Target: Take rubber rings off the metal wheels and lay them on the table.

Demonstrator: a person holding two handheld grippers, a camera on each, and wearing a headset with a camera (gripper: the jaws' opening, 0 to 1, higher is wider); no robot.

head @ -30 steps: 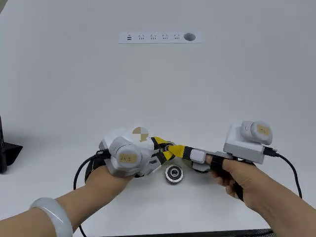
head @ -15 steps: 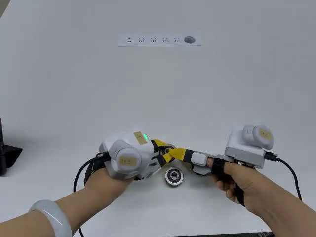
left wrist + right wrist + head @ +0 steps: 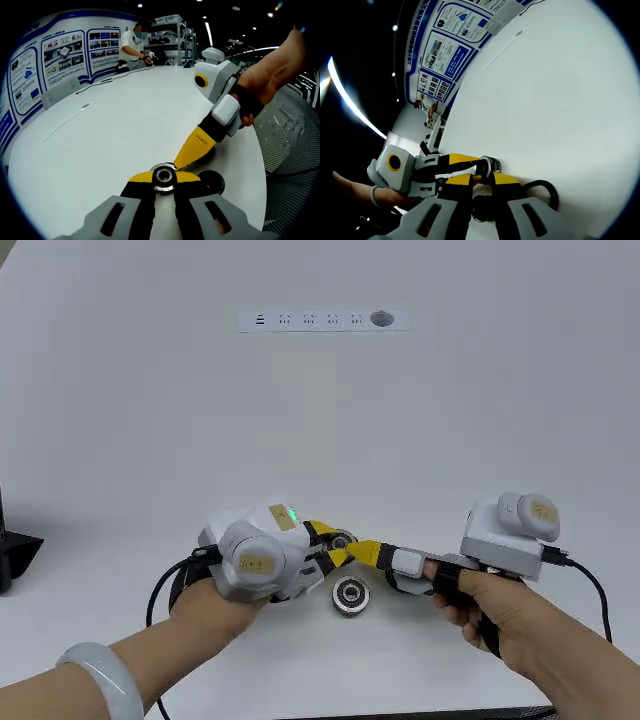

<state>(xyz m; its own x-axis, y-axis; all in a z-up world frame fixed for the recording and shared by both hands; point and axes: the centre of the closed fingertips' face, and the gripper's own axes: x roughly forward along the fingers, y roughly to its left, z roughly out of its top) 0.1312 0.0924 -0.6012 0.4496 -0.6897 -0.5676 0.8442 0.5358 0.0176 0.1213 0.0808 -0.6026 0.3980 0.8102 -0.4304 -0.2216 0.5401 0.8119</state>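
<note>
Frame centre: left gripper [image 3: 164, 180] jaws clamp metal wheel [image 3: 164, 173]. Right gripper [image 3: 480, 179] jaws narrow at its rim; cannot tell if gripping. Second wheel [image 3: 350, 593] just below.

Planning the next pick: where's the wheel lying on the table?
Head view, low centre: the loose wheel lies just below the held wheel in the left gripper.

One metal wheel [image 3: 164, 176] gripped — second wheel [image 3: 351, 593] lies flat, dark-ringed.
</note>
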